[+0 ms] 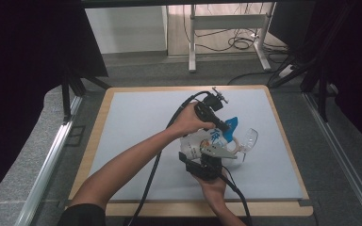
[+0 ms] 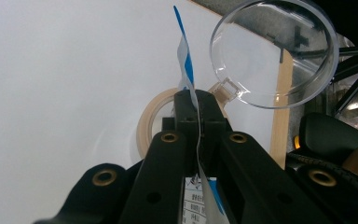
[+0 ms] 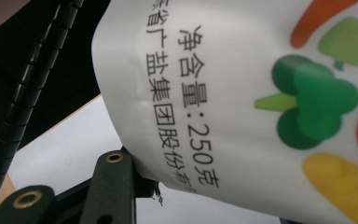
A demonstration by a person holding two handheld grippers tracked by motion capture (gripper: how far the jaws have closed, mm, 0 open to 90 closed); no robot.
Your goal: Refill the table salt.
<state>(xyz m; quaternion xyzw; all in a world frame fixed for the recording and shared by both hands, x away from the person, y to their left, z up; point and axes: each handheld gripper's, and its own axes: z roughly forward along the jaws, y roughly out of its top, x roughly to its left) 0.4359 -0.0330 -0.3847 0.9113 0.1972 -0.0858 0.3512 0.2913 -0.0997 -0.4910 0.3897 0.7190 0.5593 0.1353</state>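
Bag: a white pouch [image 1: 202, 141] with blue top edge and printed vegetables, held up off the worktop [image 1: 136, 122], tilted, its blue end toward the clear cup.
Left gripper [image 2: 196, 105]: jaws fully closed, pinching the bag's thin blue-and-white top edge, which stands up between them.
Right gripper [image 1: 212, 157]: jaws part-way closed on the bag's lower, fuller body; the bag's printed side presses against one jaw in the right gripper view.
Clear cup [image 1: 249, 140]: just beside the bag's blue end, lying tipped on the worktop.
Tape ring [image 2: 156, 119]: beige, under the bag's top, touching the cup's rim tab.
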